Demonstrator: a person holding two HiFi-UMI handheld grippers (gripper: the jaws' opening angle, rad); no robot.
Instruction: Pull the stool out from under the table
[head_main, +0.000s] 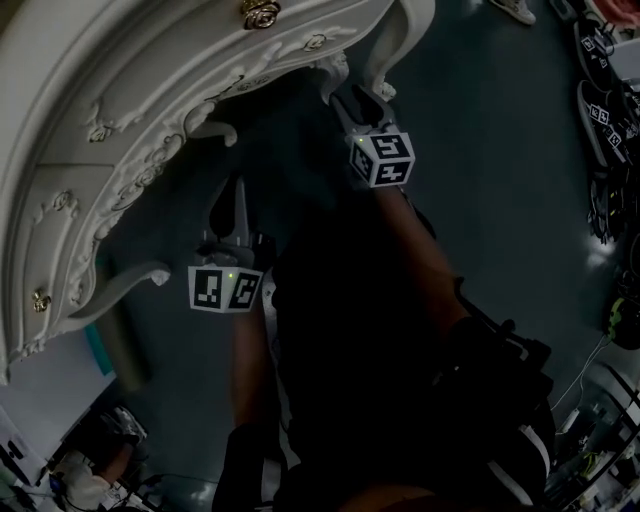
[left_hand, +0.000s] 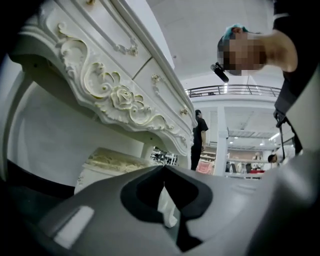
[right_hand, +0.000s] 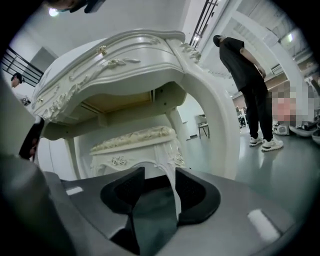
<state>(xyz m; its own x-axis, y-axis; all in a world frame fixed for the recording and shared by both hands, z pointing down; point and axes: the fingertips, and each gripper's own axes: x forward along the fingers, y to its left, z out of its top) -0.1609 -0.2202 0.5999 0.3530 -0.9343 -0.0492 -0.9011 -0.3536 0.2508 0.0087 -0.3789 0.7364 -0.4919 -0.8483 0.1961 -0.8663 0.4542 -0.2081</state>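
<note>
The white carved stool (right_hand: 134, 146) stands under the ornate white table (right_hand: 125, 65), between the table's legs. My right gripper (right_hand: 160, 187) is open and points at the stool; one curved stool leg (right_hand: 173, 192) shows in the gap close to the right-hand pad, and I cannot tell whether it touches. My left gripper (left_hand: 163, 170) is shut, its tips meeting, with nothing gripped. It looks up at the table's carved apron (left_hand: 122, 100), with the stool (left_hand: 112, 162) beyond. From above, both grippers, left (head_main: 232, 215) and right (head_main: 350, 105), reach toward the table's underside (head_main: 150, 150).
The table's thick curved leg (right_hand: 220, 130) stands just right of the stool. A person in black (right_hand: 247, 85) stands on the grey floor behind it, and another person (left_hand: 199, 137) stands farther off. Shoes (head_main: 600, 110) line the floor at the right.
</note>
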